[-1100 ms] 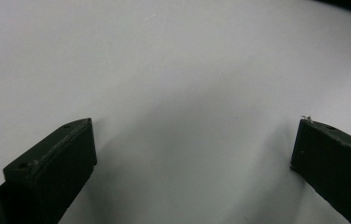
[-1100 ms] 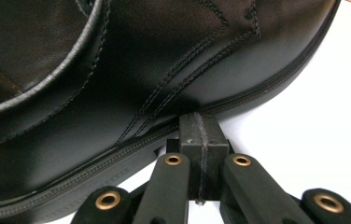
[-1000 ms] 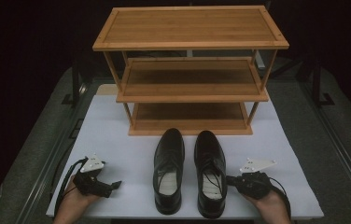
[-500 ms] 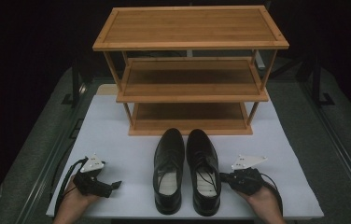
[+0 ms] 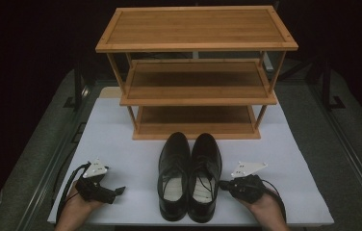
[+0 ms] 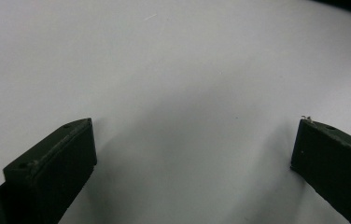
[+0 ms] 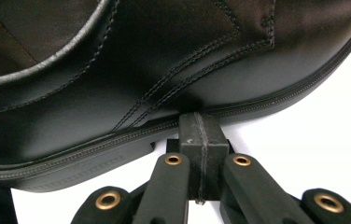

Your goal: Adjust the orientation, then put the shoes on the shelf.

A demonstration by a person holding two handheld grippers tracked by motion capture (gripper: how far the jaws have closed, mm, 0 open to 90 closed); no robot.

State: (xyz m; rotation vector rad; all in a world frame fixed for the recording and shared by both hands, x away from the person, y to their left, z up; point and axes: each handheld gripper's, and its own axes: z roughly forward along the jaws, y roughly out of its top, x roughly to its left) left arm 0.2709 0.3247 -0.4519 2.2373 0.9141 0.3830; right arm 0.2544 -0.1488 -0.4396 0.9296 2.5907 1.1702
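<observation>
Black leather marks the 2 shoes, the left shoe (image 5: 174,175) and the right shoe (image 5: 204,175), set side by side and touching on the white table (image 5: 121,144), just before the wooden 3-tier rack (image 5: 196,72). The right gripper (image 5: 223,184) is pressed tip-first against the right shoe's outer sole edge, jaws closed together on nothing. The left gripper (image 5: 120,190) is rested on the table well apart, jaws spread wide and empty.

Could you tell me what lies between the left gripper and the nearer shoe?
Nothing: in the high view, only bare white mat separates the left gripper from the left shoe.
</observation>
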